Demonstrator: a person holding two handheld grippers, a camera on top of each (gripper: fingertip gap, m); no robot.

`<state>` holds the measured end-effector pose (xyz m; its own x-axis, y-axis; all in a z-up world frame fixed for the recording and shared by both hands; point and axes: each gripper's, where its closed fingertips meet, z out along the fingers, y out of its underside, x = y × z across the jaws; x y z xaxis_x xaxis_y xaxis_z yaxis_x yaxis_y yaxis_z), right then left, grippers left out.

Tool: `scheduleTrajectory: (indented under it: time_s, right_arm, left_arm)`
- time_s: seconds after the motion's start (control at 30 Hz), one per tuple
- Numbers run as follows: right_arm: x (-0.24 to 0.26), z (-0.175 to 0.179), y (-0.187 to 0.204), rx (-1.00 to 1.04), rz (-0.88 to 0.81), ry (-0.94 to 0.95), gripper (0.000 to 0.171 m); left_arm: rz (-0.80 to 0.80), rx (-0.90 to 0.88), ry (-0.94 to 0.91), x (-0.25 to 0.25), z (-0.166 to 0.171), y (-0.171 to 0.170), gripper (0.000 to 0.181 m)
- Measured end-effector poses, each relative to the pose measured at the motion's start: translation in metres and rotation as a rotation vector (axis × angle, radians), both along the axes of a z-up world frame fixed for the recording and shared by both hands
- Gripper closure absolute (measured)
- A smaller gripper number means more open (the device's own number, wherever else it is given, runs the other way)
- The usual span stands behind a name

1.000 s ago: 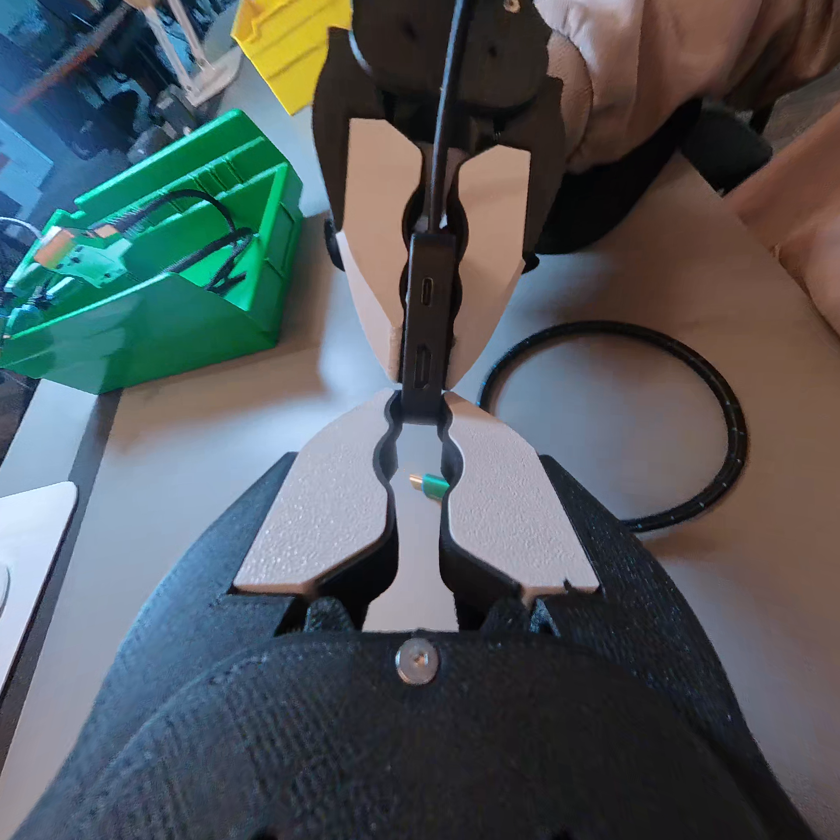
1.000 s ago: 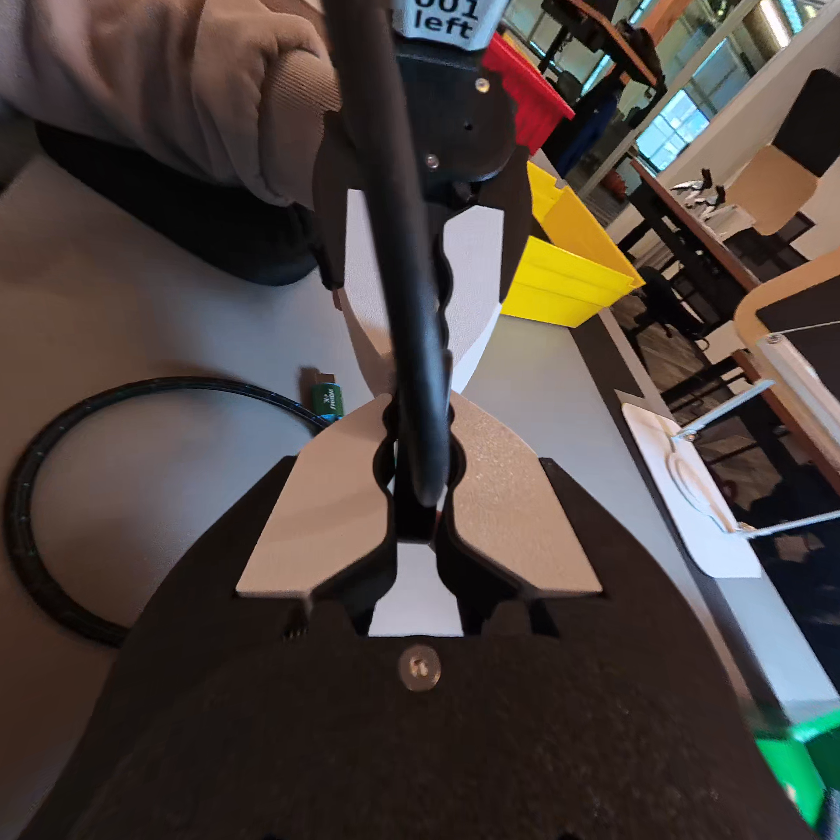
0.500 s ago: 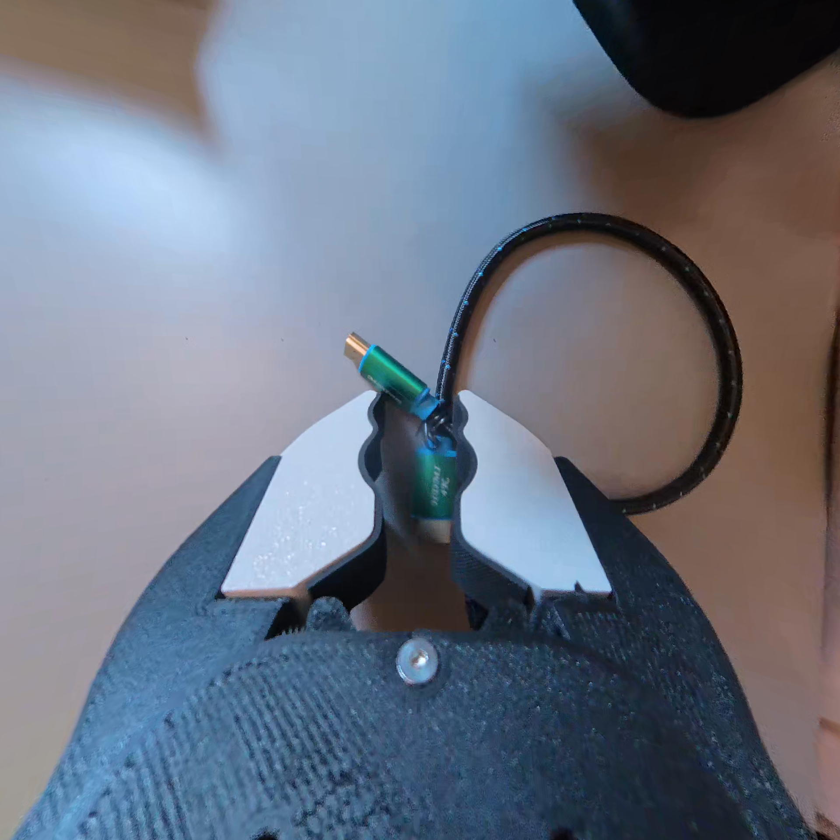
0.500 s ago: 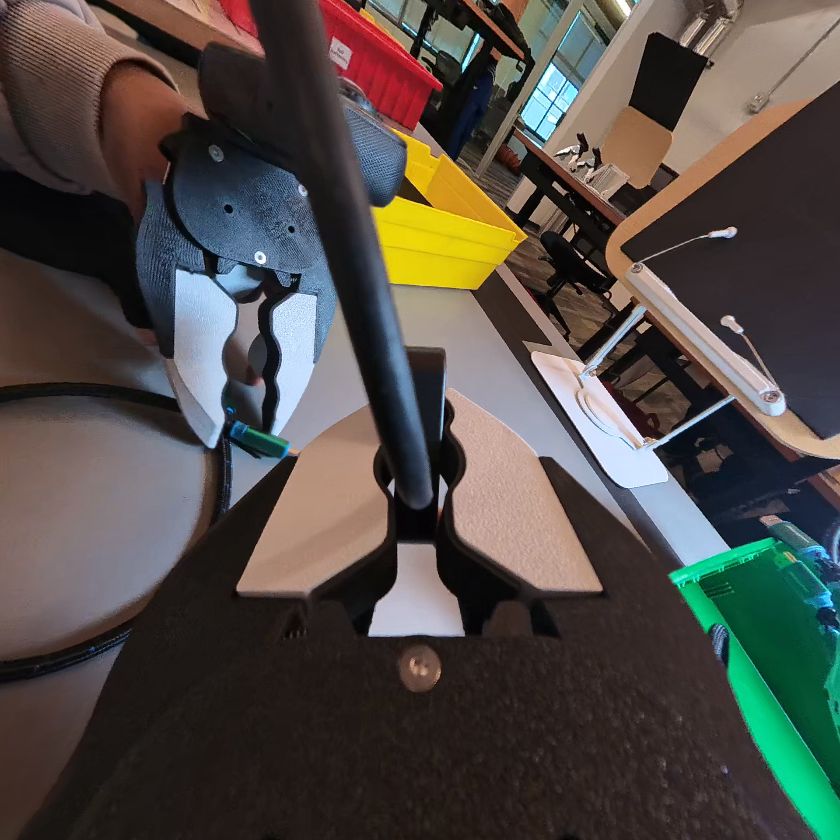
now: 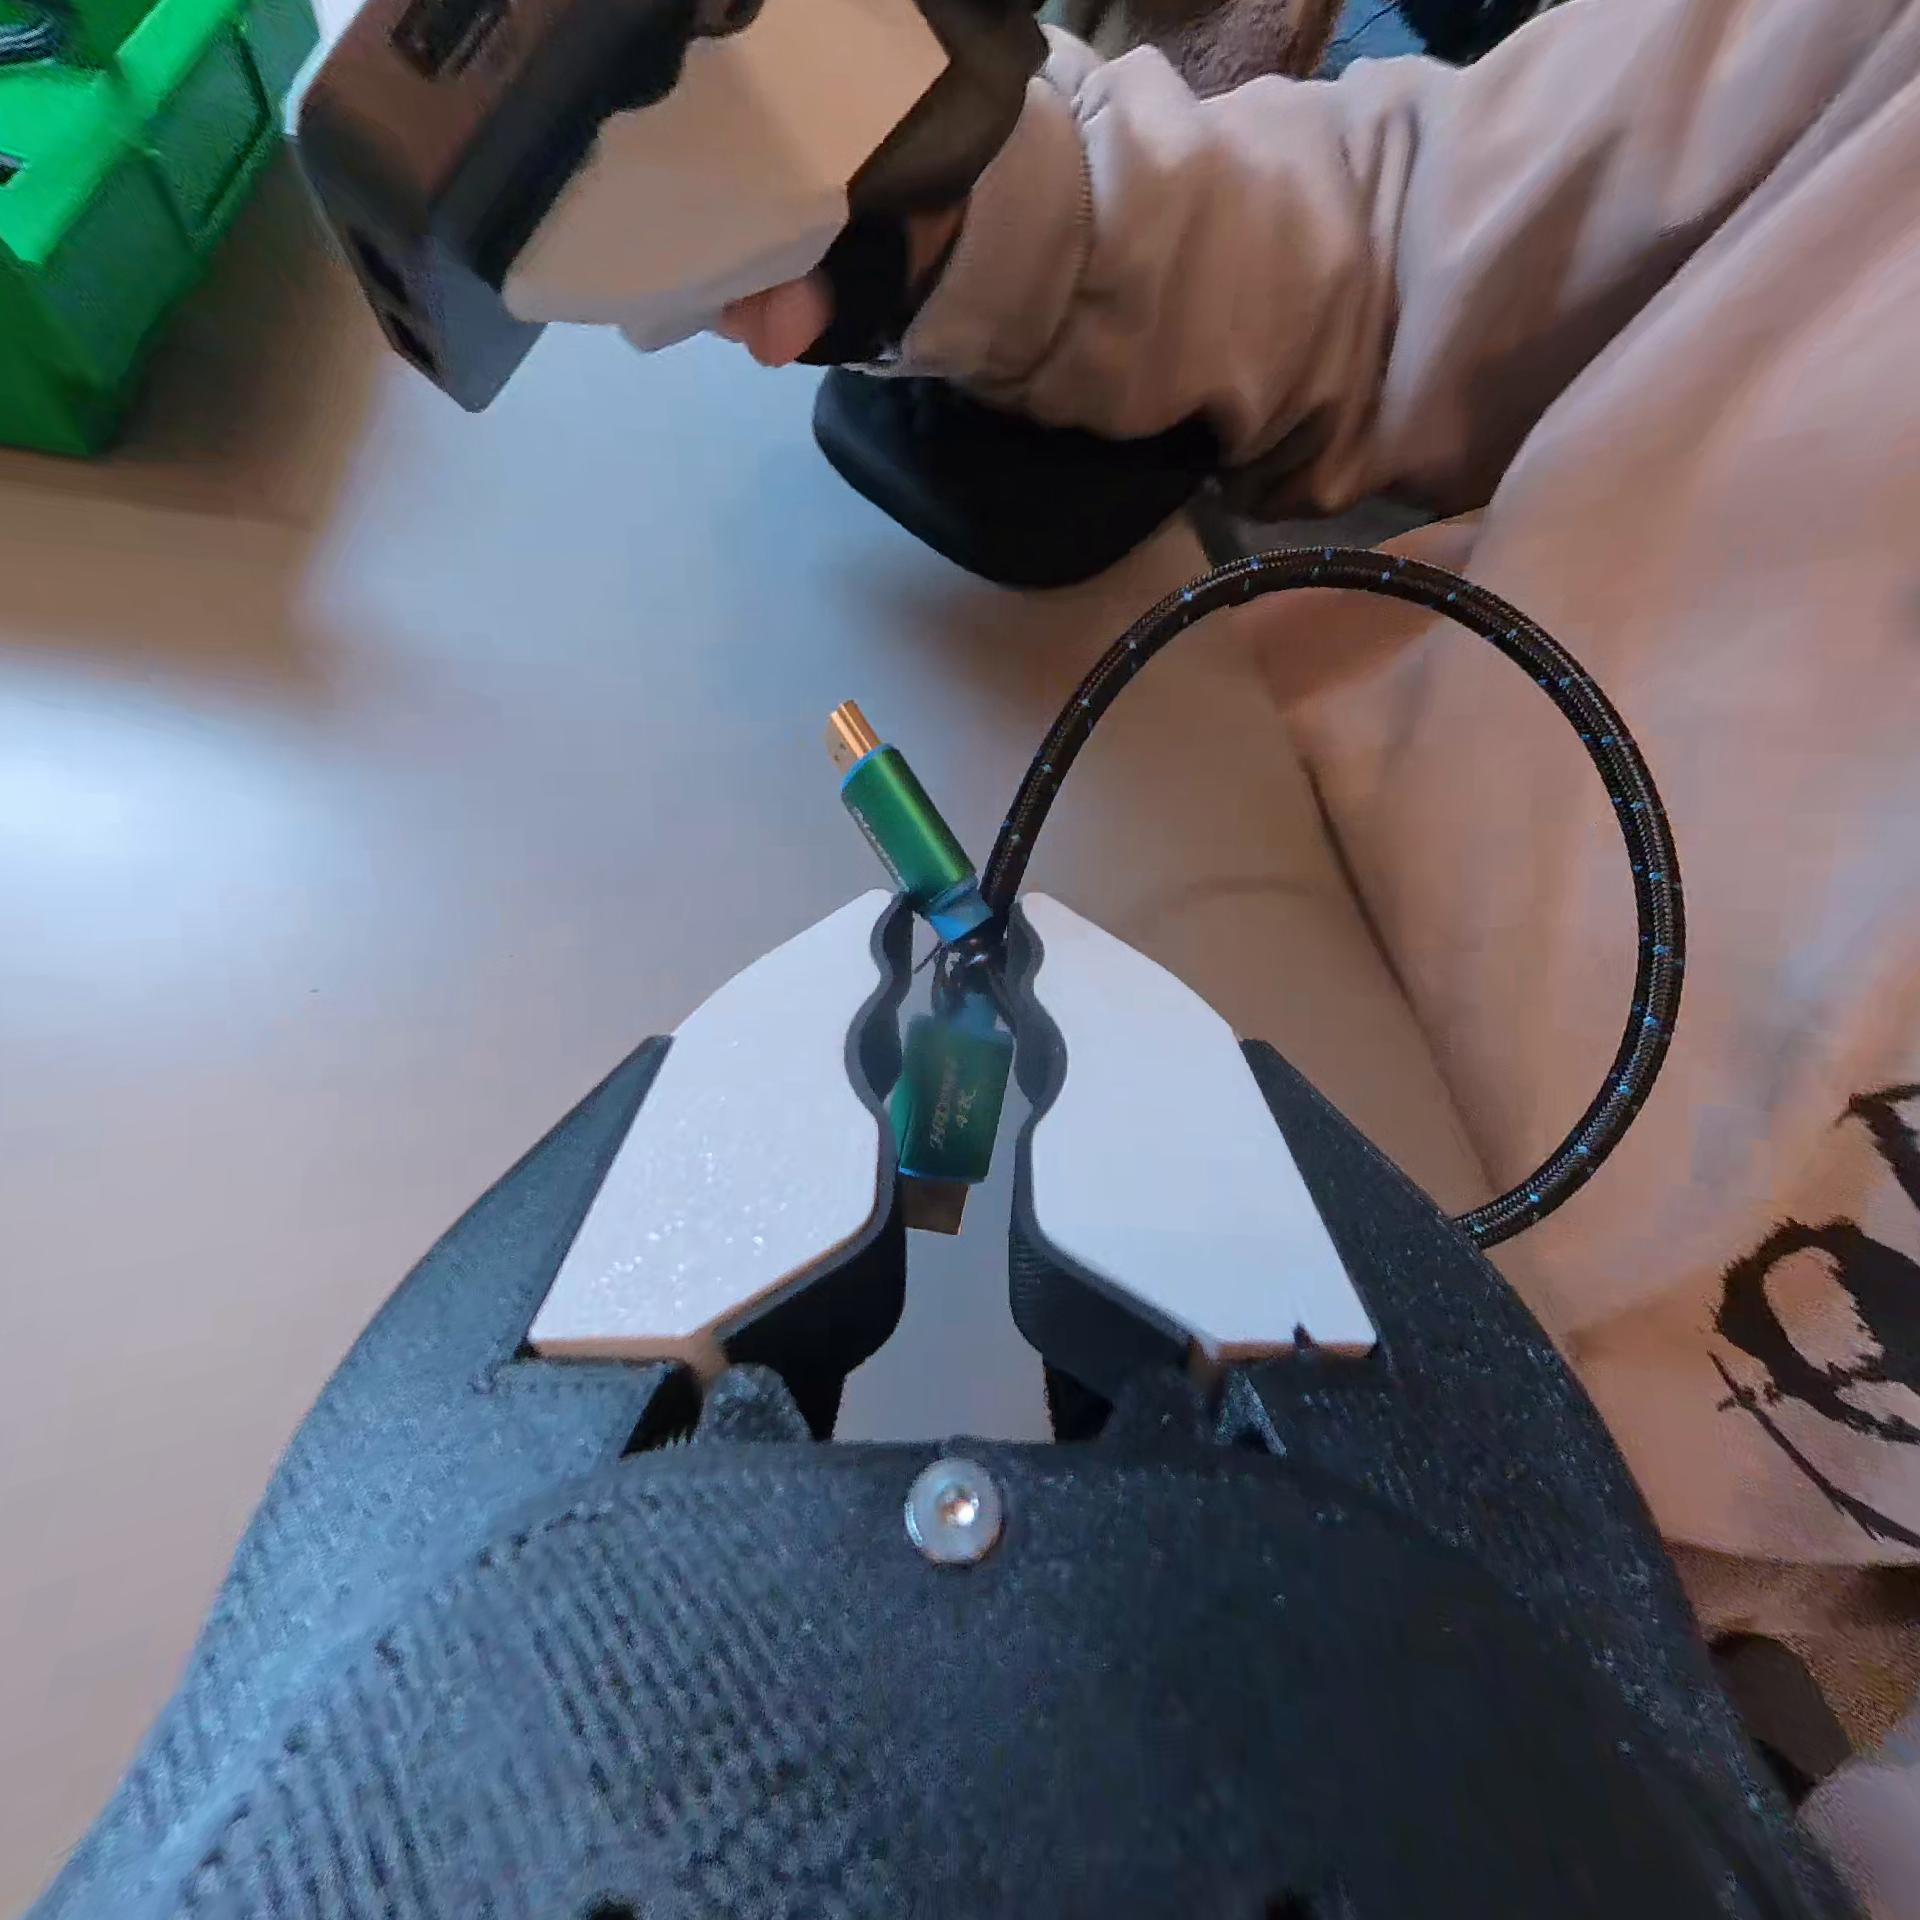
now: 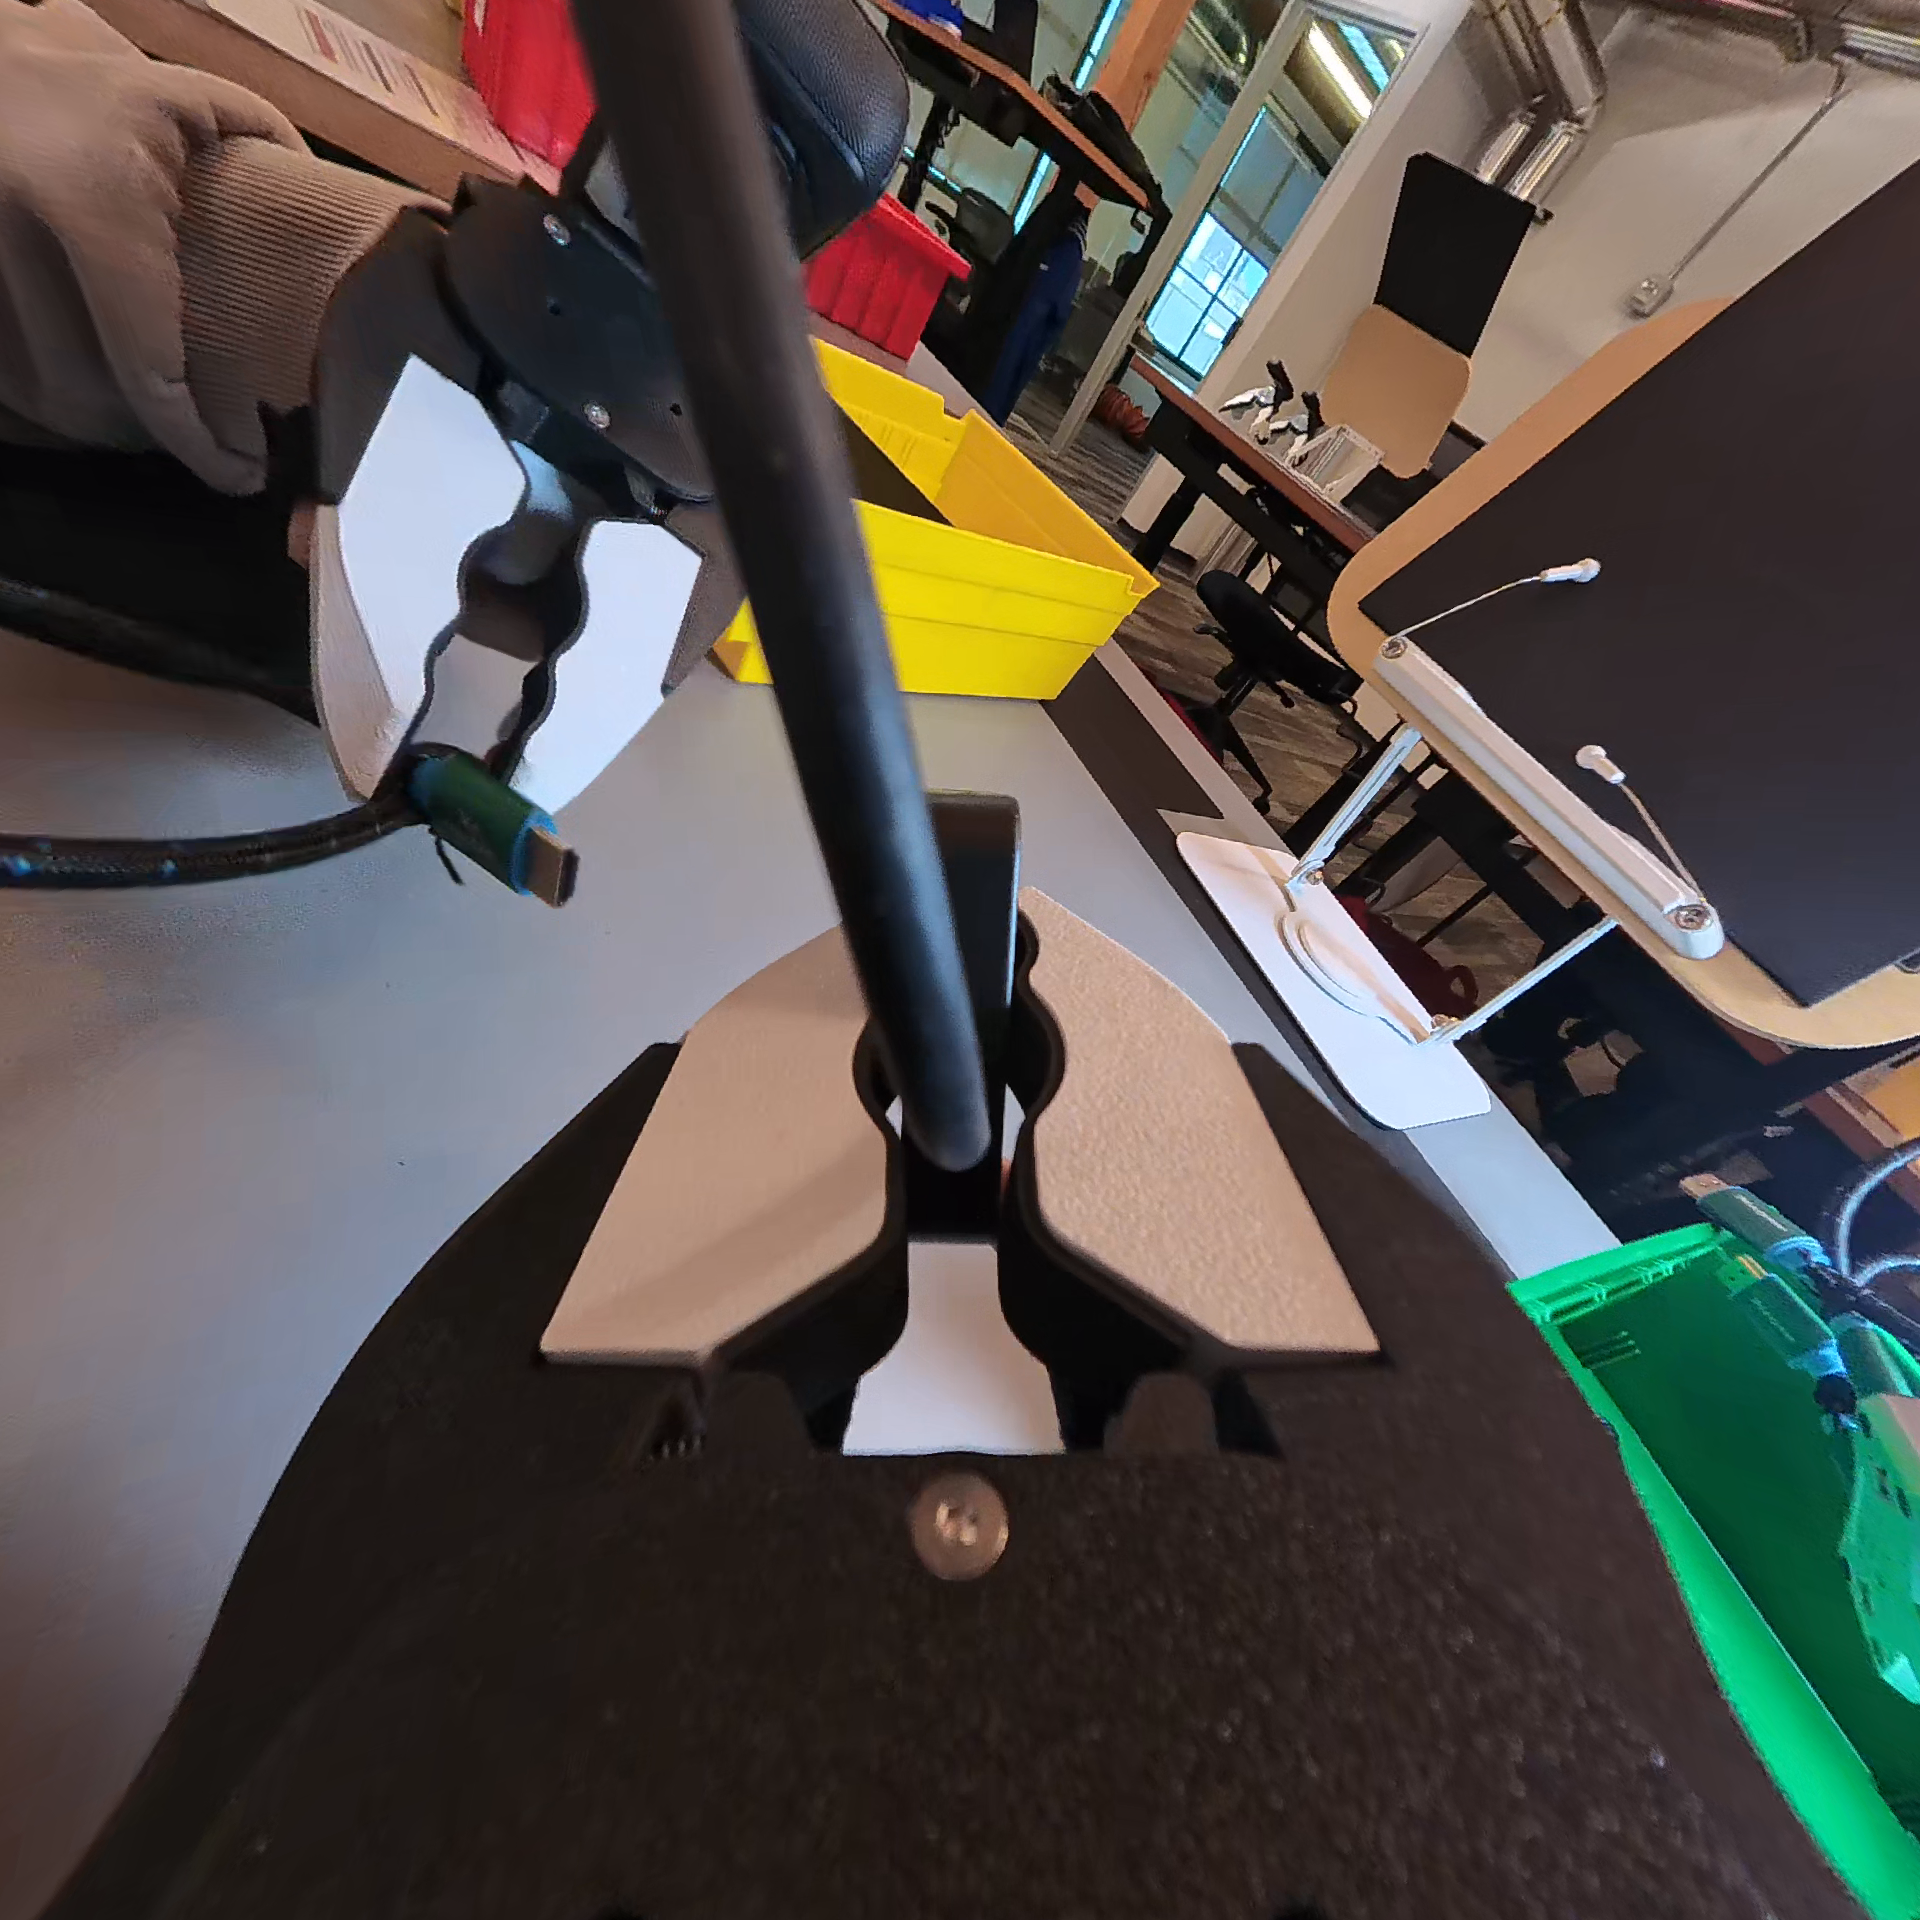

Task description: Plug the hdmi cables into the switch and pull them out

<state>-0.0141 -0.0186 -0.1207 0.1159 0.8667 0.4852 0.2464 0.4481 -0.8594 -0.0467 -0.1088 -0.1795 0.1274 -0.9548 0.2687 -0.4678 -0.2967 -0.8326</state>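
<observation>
My left gripper (image 5: 956, 914) is shut on the black braided HDMI cable (image 5: 1621, 831) just behind its two green plugs. One plug (image 5: 904, 821) sticks out past the fingertips. The other plug (image 5: 951, 1107) lies between the fingers and points back toward the camera. My right gripper (image 6: 951, 935) is shut on the thin black switch (image 6: 982, 862), and the switch's own black cable (image 6: 769, 468) rises from it. In the right wrist view the left gripper (image 6: 457, 769) holds a plug (image 6: 488, 821) above the table. In the left wrist view the right gripper (image 5: 499, 291) holds the switch (image 5: 416, 281) at top left.
A green bin (image 5: 94, 239) stands at the left and also shows in the right wrist view (image 6: 1714, 1455). A yellow bin (image 6: 987, 592) and a red bin (image 6: 883, 270) stand behind. A white stand base (image 6: 1340, 987) sits near the table edge. A black pad (image 5: 997, 488) lies under the sleeve (image 5: 1247, 260). The grippers' ends are close to 11 cm from one another.
My left gripper left the switch, came down over the green plugs, shut on the cable and lifted it. The right gripper with the switch now sits apart, up and to the left.
</observation>
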Motion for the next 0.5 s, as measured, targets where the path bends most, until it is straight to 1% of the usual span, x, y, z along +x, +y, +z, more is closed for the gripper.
scheduleTrajectory:
  time_s: [0.1, 0.2, 0.27, 0.33, 0.37, 0.43, 0.47, 0.5]
  right_arm:
    - [-0.002, -0.004, -0.001, 0.003, 0.004, -0.014, 0.157]
    - [-0.003, -0.005, -0.001, 0.005, 0.002, -0.021, 0.157]
    - [-0.002, -0.004, 0.0, 0.002, -0.002, -0.013, 0.157]
    - [-0.001, -0.002, 0.001, -0.008, -0.005, 0.0, 0.157]
    - [-0.001, -0.001, 0.002, -0.016, -0.006, 0.005, 0.157]
    - [0.0, -0.002, 0.004, -0.025, -0.014, 0.008, 0.157]
    - [0.0, -0.003, 0.006, -0.027, -0.02, 0.006, 0.157]
    - [0.0, -0.004, 0.008, -0.029, -0.026, 0.003, 0.157]
  left_arm:
    - [-0.019, -0.012, 0.043, -0.003, -0.013, -0.001, 0.163]
    - [0.017, 0.086, 0.096, -0.003, -0.025, 0.011, 0.163]
    - [0.134, 0.177, 0.014, -0.005, -0.005, 0.032, 0.158]
    - [0.261, 0.198, -0.068, -0.019, 0.021, 0.049, 0.159]
    - [0.321, 0.21, -0.07, -0.028, 0.027, 0.055, 0.16]
    - [0.37, 0.182, 0.01, -0.043, 0.023, 0.053, 0.157]
    - [0.363, 0.144, 0.07, -0.045, 0.016, 0.044, 0.153]
    - [0.361, 0.122, 0.133, -0.045, 0.007, 0.034, 0.153]
